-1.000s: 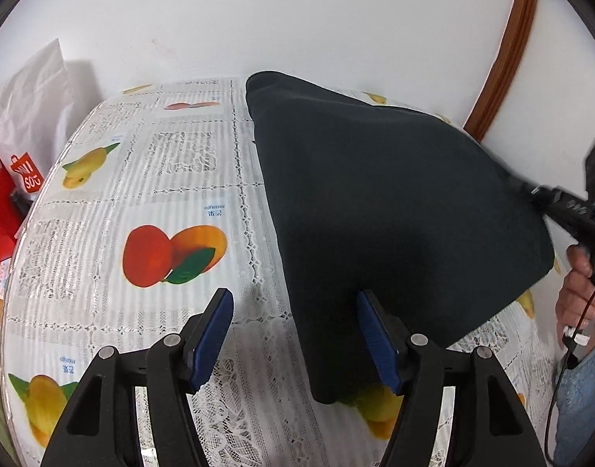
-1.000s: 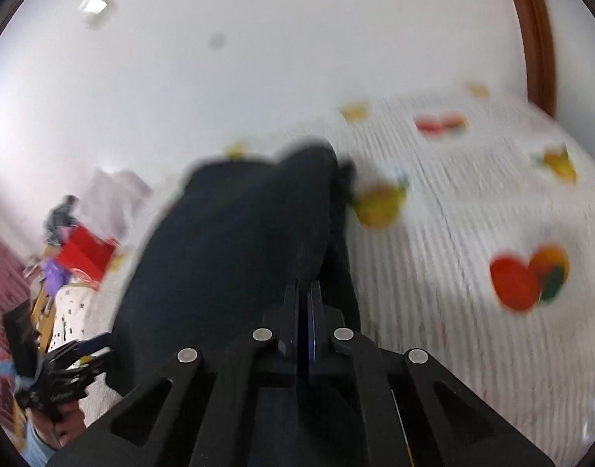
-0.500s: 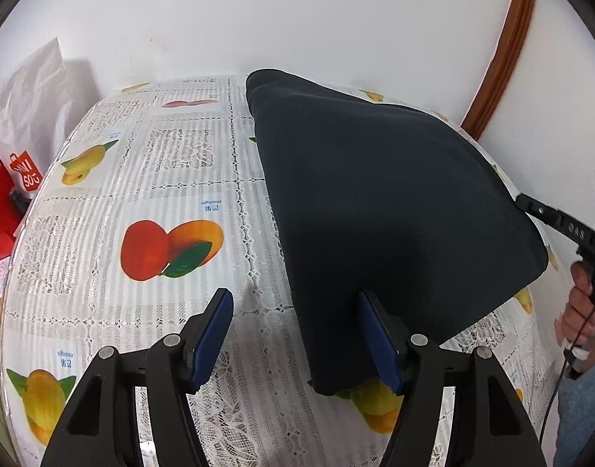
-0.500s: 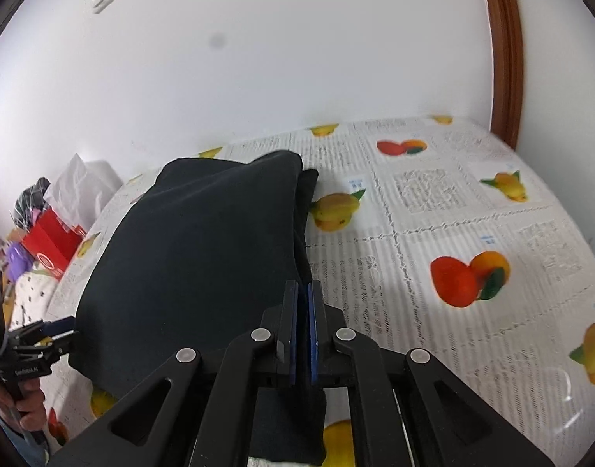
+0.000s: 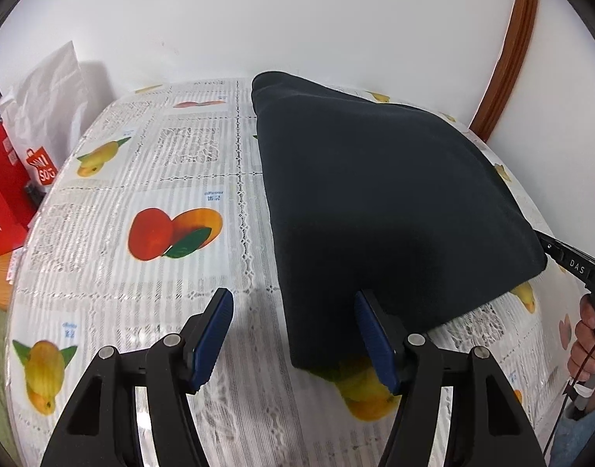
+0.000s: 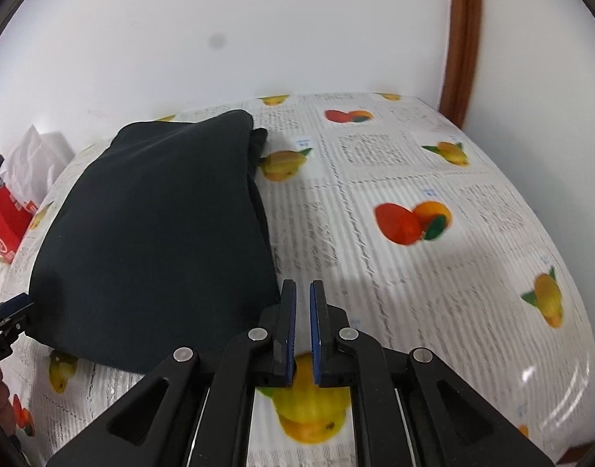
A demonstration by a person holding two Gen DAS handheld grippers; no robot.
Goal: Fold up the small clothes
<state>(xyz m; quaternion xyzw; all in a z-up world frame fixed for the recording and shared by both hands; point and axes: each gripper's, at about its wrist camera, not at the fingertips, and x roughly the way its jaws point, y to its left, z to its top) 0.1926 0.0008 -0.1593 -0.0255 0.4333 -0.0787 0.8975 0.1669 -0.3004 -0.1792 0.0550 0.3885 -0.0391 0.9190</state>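
The dark garment (image 5: 383,210) is judged already folded flat on the fruit-print tablecloth (image 5: 149,179), released beside the right gripper (image 6: 302,319), whose fingers have just parted slightly, while the left gripper (image 5: 293,334) is held open and empty at its near corner.

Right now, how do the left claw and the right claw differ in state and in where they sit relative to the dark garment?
The left claw gapes wide; the right claw shows only a narrow slit, having just begun opening. The left claw straddles the near corner of the dark garment, one pad over the cloth; the right claw sits just beside its edge, over bare tablecloth. Both have blue pads and grip nothing.
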